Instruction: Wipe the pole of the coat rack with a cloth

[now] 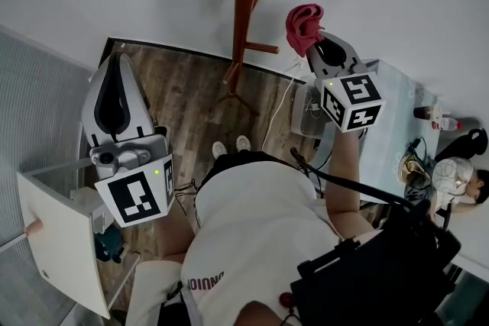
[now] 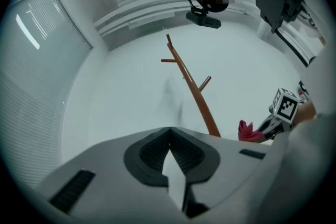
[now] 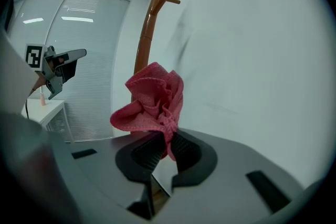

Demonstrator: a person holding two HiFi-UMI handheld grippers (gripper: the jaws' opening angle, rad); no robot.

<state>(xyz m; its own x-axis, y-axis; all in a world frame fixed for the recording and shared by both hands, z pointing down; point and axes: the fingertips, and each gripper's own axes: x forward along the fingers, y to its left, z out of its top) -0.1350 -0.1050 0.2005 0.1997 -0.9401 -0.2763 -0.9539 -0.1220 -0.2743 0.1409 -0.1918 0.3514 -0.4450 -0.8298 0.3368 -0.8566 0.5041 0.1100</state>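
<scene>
The brown wooden coat rack (image 1: 246,4) stands against the white wall, with its pole (image 3: 144,42) rising behind the cloth. My right gripper (image 1: 313,48) is shut on a bunched red cloth (image 1: 303,25), held up to the right of the pole and a little apart from it. From the right gripper view the cloth (image 3: 152,101) fans out above the closed jaws (image 3: 167,140). My left gripper (image 1: 114,91) hangs low at the left, shut with nothing in it. The left gripper view has its jaw tips meeting (image 2: 169,140), with the rack (image 2: 193,91) and red cloth (image 2: 249,132) beyond.
A white cabinet (image 1: 57,240) stands at the lower left. At the right, a glass-topped desk (image 1: 397,107) carries small bottles and cables. The rack's base sits on the wood floor (image 1: 183,103). My shoes (image 1: 229,146) are near the rack's base. Window blinds (image 3: 79,60) fill the left wall.
</scene>
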